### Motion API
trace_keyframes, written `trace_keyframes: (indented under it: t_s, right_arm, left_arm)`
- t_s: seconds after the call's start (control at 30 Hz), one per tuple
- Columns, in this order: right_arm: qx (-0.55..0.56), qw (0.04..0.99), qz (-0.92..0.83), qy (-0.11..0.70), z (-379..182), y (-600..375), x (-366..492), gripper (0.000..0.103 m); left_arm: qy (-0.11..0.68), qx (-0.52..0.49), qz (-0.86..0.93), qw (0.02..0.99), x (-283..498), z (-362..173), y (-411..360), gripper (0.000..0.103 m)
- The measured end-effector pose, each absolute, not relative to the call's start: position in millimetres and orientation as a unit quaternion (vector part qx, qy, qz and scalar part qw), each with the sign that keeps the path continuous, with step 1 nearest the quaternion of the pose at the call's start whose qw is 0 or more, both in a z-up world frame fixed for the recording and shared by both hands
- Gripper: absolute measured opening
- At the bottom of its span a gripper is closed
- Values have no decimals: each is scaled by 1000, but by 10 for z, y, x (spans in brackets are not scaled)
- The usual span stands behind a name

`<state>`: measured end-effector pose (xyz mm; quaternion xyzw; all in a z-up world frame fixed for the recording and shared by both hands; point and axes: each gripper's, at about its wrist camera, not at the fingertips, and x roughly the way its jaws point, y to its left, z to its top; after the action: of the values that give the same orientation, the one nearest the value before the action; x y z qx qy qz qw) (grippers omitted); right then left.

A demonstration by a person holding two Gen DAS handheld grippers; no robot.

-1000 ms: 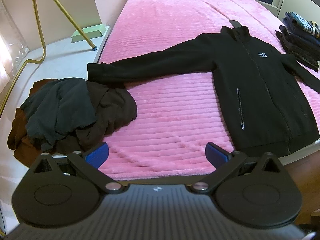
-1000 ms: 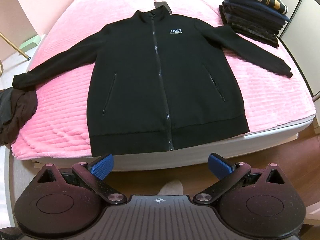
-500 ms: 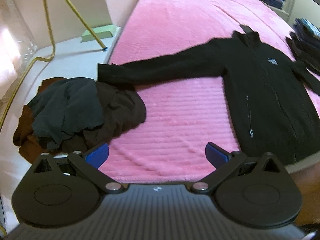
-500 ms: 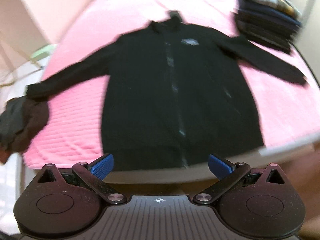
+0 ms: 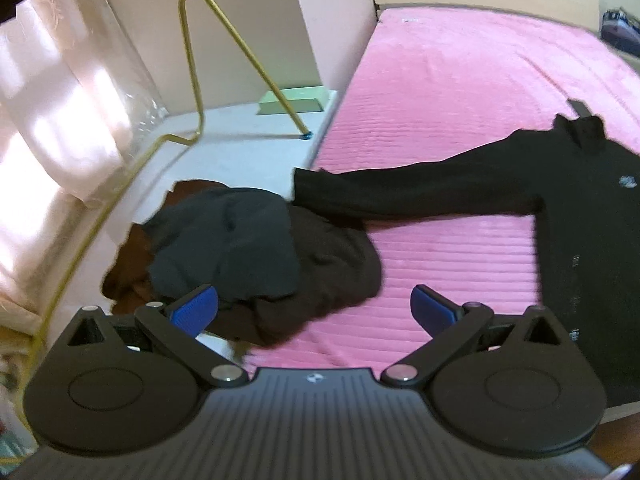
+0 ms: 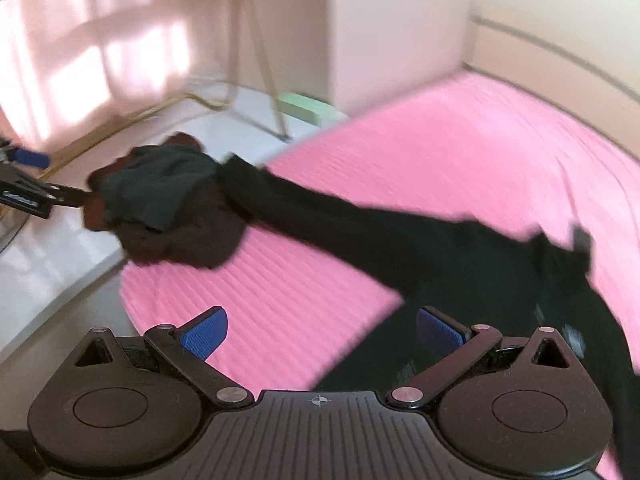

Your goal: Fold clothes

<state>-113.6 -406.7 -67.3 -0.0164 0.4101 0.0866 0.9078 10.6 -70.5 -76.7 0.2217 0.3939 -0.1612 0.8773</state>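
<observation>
Pink ribbed bedding (image 5: 460, 92) is covering the bed, where a black zip jacket (image 5: 592, 216) is lying flat, its sleeve (image 5: 400, 196) stretching toward a crumpled heap of dark clothes (image 5: 256, 256) at the bed's corner. Both the left gripper (image 5: 314, 306) and right gripper (image 6: 320, 330) are hovering with jaws wide, holding nothing. Folding looks not yet begun; the sleeve likely needs pinching next. No containers are showing.
</observation>
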Motion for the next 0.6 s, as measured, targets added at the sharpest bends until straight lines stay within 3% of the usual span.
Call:
trace_keyframes:
  t_s: [0.3,0.37,0.4,0.6]
  right_arm:
    - [-74,904,141,398,-1183,-3337,246,102]
    - [-83,902,144,398,-1422,-3173,627,65]
    - [-84,900,148,402,-1560,-3110,833,60]
    - [-134,880,211,404,-2522,-2480,1906,60]
  left_arm:
    - [420,259,-184,850,1203,-1178,-654,101]
    - [425,267,-190,844,1454,-1313,-636,101]
    - [426,272,-190,842,1548,-1370,-626,101]
    - [447,275,-185,831,2023,-1706,-486,101]
